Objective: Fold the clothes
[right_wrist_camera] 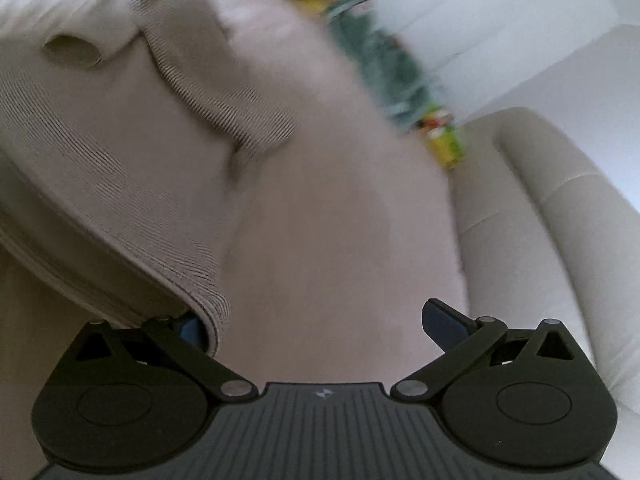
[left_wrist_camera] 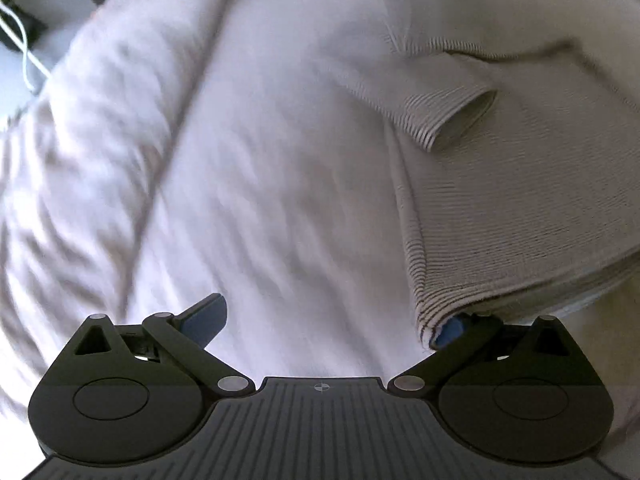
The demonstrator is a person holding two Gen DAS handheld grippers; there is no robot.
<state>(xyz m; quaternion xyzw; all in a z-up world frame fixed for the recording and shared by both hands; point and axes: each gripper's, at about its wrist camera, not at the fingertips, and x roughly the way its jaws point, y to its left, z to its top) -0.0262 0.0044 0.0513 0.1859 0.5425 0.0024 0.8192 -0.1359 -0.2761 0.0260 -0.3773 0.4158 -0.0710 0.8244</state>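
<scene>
Left gripper point(left_wrist_camera: 332, 322) jaws wide apart, right pad tucked under the ribbed beige sweater point(left_wrist_camera: 520, 200) hem, lying on the pale bedding point(left_wrist_camera: 260, 200). Right gripper point(right_wrist_camera: 316, 326) likewise spread, left pad beneath the hem corner. Risk: lifting unclamped, the knit slides off and the fold collapses.

Left hand-held gripper point(left_wrist_camera: 330, 320) and right hand-held gripper point(right_wrist_camera: 316, 322), jaws wide apart.

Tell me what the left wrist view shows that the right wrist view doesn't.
Only the left wrist view shows a white cable on a grey surface at its top left corner. Only the right wrist view shows a cream sofa and blurred green and yellow clutter. Both show the ribbed beige sweater lying on pale bedding, with open tongs, one finger under the sweater's edge.
</scene>
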